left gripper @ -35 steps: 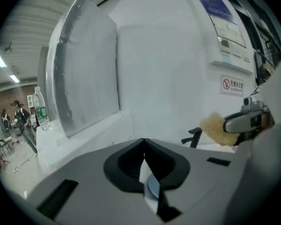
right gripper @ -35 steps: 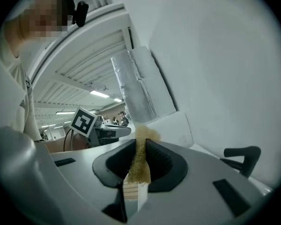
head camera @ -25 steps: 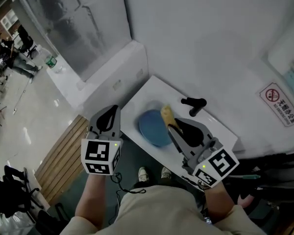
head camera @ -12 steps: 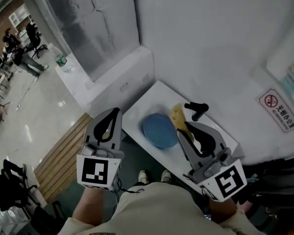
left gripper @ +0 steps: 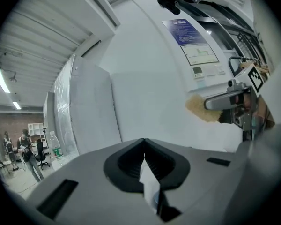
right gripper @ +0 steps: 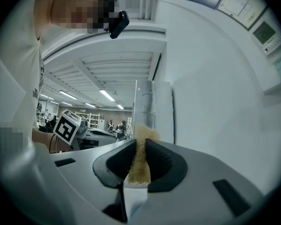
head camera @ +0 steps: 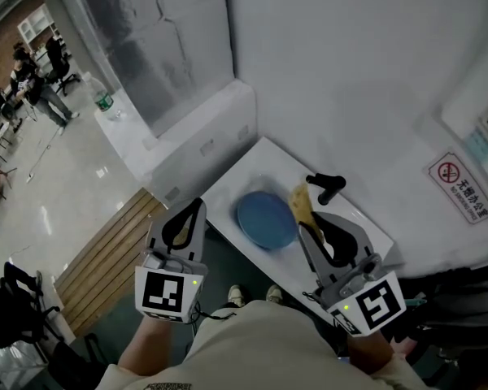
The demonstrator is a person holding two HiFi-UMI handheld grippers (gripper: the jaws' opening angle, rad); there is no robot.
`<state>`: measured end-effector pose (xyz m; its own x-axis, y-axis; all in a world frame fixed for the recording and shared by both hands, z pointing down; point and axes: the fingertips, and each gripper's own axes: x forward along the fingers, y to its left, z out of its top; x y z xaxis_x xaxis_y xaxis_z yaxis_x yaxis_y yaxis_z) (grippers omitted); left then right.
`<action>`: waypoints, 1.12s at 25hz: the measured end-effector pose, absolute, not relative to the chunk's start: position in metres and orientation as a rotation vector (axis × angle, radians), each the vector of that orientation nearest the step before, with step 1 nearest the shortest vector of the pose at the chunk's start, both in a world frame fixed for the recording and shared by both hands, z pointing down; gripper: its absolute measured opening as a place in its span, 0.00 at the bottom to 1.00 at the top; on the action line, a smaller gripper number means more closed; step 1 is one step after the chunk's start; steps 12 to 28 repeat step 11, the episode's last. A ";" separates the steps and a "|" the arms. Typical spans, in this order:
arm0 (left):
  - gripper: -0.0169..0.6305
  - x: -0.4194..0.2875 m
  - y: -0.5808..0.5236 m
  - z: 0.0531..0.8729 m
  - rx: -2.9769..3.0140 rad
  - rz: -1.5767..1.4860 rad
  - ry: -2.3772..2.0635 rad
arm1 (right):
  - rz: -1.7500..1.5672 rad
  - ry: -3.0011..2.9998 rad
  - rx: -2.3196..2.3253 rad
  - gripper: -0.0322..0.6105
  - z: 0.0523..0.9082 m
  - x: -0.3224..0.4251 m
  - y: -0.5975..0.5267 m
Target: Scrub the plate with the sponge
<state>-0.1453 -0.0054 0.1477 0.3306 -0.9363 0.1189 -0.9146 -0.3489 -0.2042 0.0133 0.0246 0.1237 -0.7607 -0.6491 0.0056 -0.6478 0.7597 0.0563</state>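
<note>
While getting ready to scrub the plate (head camera: 266, 219), pinches sponge (head camera: 301, 204) in right fingers (right gripper: 165, 167); holds left fingers (left gripper: 124, 165) shut, empty.

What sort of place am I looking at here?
Probably a wash corner off a large open workspace: a white sink with a black tap holds a blue plate, there is a no-smoking sign, and people gather farther off.
</note>
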 end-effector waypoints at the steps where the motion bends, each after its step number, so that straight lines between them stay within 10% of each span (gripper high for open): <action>1: 0.04 -0.145 -0.005 0.154 -2.489 -0.343 1.730 | -0.064 -2.922 1.074 0.16 0.126 0.013 0.024; 28: 0.04 -0.144 -0.006 0.168 -2.512 -0.381 1.724 | -0.018 -2.898 1.081 0.16 0.138 0.014 0.017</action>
